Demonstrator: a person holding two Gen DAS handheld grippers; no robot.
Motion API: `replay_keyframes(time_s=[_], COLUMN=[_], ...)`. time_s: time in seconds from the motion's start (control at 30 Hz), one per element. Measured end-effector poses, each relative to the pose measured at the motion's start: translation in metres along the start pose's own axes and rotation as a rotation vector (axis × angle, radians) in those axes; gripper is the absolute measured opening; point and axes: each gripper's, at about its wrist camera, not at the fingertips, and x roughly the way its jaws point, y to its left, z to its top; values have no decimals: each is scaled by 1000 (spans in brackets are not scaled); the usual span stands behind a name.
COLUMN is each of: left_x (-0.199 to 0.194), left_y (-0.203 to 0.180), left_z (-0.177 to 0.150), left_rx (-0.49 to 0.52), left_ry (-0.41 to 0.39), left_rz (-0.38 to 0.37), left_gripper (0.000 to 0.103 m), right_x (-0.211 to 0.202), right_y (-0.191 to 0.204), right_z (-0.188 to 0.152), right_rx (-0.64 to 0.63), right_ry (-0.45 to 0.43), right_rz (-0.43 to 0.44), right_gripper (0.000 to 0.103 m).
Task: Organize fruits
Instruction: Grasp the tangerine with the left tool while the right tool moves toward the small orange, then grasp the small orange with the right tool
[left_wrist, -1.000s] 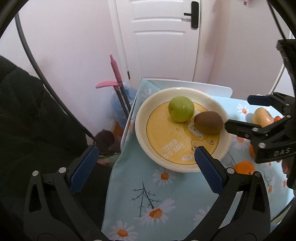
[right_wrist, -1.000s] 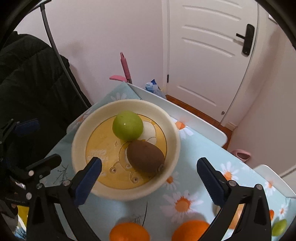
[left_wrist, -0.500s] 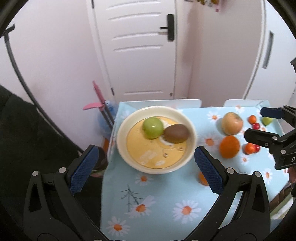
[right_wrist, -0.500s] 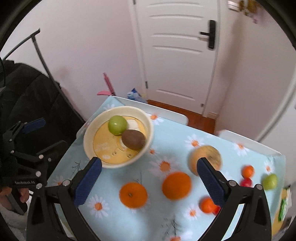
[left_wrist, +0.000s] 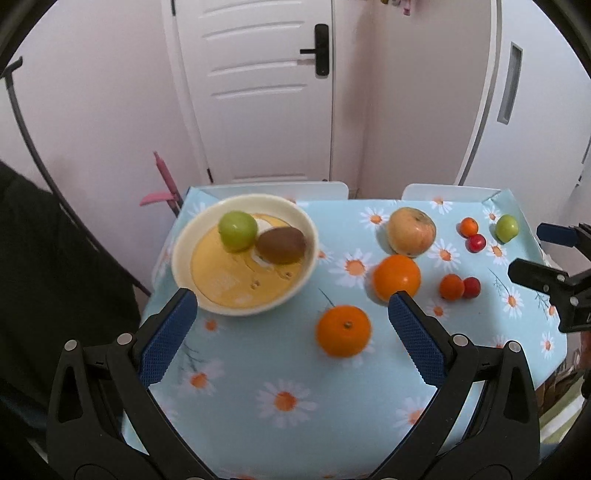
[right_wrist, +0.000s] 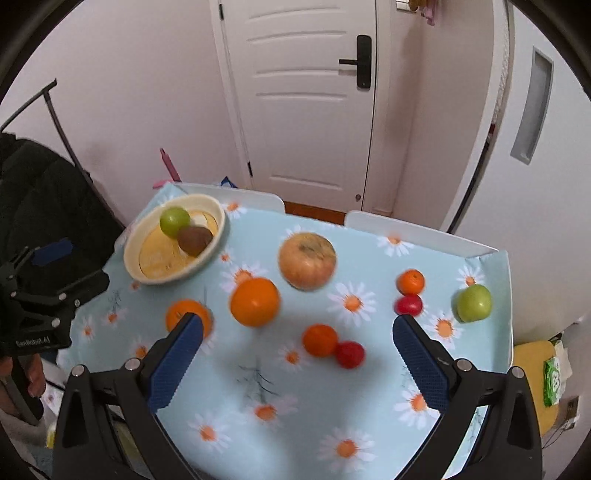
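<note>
Left claw and right claw gape wide — both empty.

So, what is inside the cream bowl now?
The bowl holds a green apple and a brown kiwi, side by side. They cover part of the yellow picture on its bottom, so that part cannot be seen.

Soft, even indoor light — fisheye-bent edges, dark vignette, slight motion blur.

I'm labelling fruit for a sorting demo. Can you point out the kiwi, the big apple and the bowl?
kiwi (left_wrist: 281, 245), left wrist view, middle of its brown skin.
big apple (right_wrist: 307, 261), right wrist view, centre of its yellowish top.
bowl (left_wrist: 183, 240), left wrist view, bare cream rim on the left.
</note>
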Motion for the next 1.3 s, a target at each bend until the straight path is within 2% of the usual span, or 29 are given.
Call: replay_keyframes(time_s=[0.33, 0.6, 0.67, 0.73, 0.87, 0.93, 1.07, 1.13, 1.17, 1.23, 1.3], left_x=[39, 72, 78, 84, 96, 100, 105, 107, 109, 109, 109], left_y=[-43, -57, -57, -57, -59, -59, -59, -58, -58, -59, -60], left_z=[-34, -53, -55, -56, -60, -62, -66, -68, -69, -70, -70], left_rx=[-81, -100, -105, -104, -109, -107, -106, -109, -107, -100, -95], left_ry=[12, 33, 36, 43, 55, 69, 89, 97, 102, 98, 98], left_rz=[84, 130, 133, 138, 138, 142, 152, 148, 140, 141, 144], left_gripper=[103, 103, 103, 97, 93, 86, 82, 68, 65, 64, 64], right_x=[35, 74, 81, 87, 99, 103, 110, 112, 113, 114, 118], right_y=[-35, -43, -43, -43, -42, -41, -40, -39, -38, -36, -33], right_z=[-29, -39, -41, -43, -45, -46, -44, -44, -43, -42, -41], right_rx=[-172, -260, -276, -287, -309, -321, -339, -347, -354, -363, -376], right_ry=[15, 36, 45, 56, 76, 84, 102, 104, 105, 108, 118], right_rz=[109, 175, 181, 189, 207, 210, 226, 229, 231, 235, 241], right_gripper=[102, 101, 98, 95, 86, 85, 75, 75, 75, 73, 66])
